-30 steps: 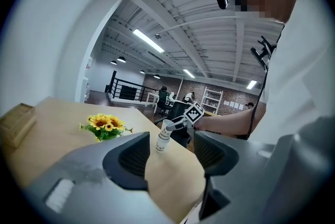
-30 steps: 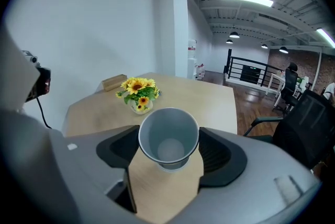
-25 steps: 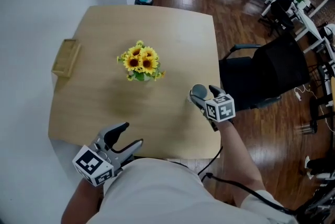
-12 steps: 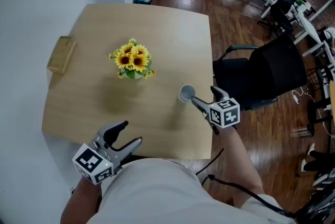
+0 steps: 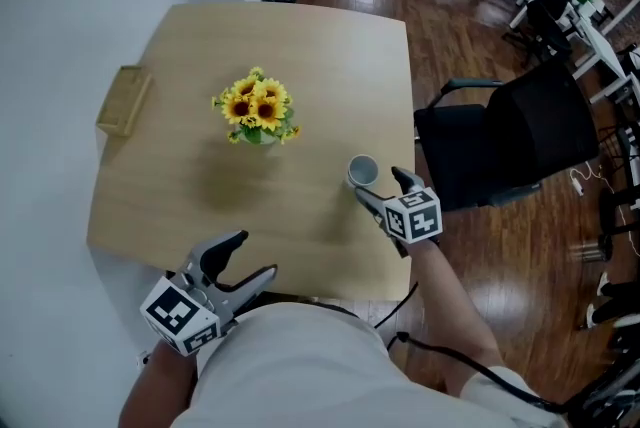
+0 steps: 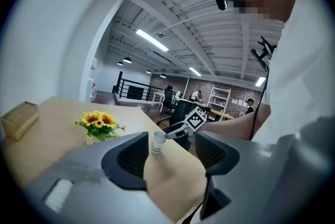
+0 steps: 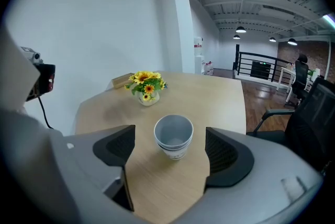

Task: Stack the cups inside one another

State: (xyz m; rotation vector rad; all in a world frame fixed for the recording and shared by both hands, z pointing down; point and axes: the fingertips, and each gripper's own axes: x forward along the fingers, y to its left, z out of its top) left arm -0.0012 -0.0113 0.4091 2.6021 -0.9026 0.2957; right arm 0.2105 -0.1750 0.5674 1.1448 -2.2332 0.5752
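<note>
Cups (image 5: 362,172) are seen nested one in another, upright, on table (image 5: 300,46) near its right edge. At least two rims can be counted in the right gripper view (image 7: 174,135); the exact count cannot be told. Right gripper (image 5: 382,186) is held low just behind the cups, claw spread wide. The cups are framed in line with the gap, just ahead of the jaw tips, and no contact with either jaw is seen. Nothing is pinched.

Left gripper (image 5: 255,254) is held at the near table edge, close to the person's torso, well apart from the cups. Its claw is spread too, with nothing between the jaws; only bare tabletop is seen through the gap in its own view, with the cups (image 6: 157,142) and the right gripper farther off.

Flowers (image 5: 257,108) are placed mid-table, well left of and beyond the cups, also seen behind them in the right gripper view (image 7: 146,84). Box (image 5: 124,101), wooden, is set at the left table edge. Chair (image 5: 510,136), black, is parked off the table's right side, just beyond the right gripper.
</note>
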